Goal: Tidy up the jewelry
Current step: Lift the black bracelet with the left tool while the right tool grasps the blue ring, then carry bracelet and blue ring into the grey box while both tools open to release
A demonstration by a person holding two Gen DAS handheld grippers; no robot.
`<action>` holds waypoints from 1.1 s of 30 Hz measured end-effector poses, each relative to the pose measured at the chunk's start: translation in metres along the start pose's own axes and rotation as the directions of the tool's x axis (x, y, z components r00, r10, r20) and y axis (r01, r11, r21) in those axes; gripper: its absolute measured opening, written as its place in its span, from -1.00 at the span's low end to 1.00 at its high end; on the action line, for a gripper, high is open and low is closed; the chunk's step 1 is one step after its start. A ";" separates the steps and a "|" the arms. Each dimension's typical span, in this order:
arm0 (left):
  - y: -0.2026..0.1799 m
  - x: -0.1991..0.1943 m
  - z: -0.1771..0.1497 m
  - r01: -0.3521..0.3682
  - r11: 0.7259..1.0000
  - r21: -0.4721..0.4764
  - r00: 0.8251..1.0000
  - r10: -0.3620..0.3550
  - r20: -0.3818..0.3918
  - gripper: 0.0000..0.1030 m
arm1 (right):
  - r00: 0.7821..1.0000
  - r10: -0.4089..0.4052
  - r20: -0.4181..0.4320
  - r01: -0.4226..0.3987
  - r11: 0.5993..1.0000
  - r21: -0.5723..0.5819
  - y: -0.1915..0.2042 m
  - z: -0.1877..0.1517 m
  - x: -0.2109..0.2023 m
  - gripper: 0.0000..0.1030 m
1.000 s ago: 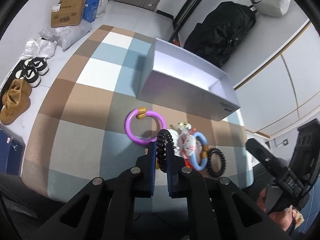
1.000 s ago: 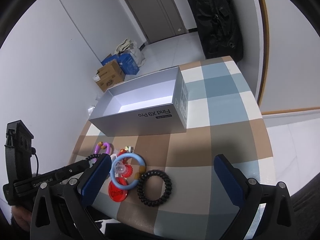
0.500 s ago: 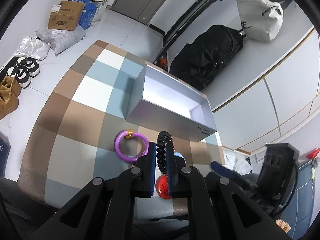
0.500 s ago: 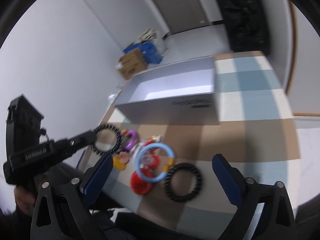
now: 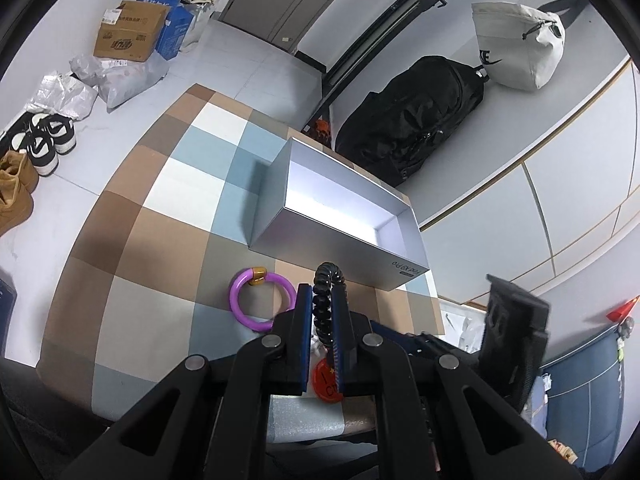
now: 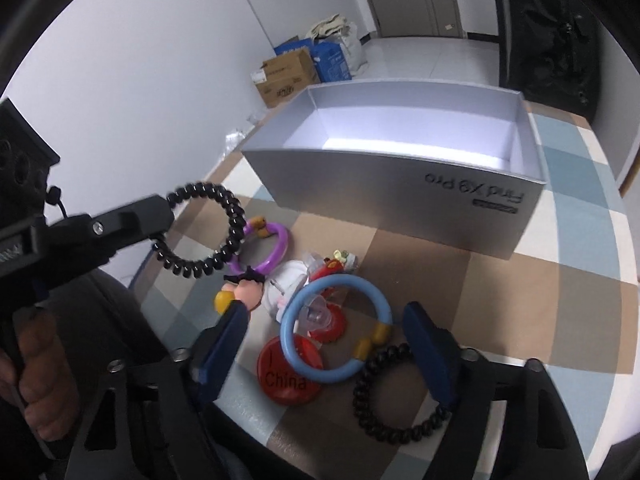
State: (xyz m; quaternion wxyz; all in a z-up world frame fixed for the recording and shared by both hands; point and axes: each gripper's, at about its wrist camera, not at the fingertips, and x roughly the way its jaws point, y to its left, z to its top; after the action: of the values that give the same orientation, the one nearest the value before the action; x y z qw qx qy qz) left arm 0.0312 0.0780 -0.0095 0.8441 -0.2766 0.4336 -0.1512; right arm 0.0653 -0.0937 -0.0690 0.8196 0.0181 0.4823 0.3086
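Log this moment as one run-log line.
left gripper: shut on black coil band, lifted | right gripper: closing around blue ring, not gripping | grey box: empty

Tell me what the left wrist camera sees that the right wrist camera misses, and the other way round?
Only the left wrist view shows the shoes and white bag. Only the right wrist view shows the blue ring, a second black coil on the table, and the right tool, its jaws closing with the blue ring between them. Both show the grey box, purple ring, and the left tool shut on a black coil.
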 end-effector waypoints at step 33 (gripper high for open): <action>-0.045 0.028 0.072 -0.017 0.993 0.117 1.000 0.017 0.003 -0.91 | 0.978 0.107 0.180 -0.130 0.984 0.122 -0.048 0.074 -0.072 0.19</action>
State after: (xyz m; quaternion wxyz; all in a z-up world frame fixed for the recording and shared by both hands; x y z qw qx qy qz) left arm 0.1055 0.0523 0.0339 0.8606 -0.2232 0.4255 -0.1688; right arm 0.1238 -0.1507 0.0110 0.8355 0.1282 0.4269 0.3214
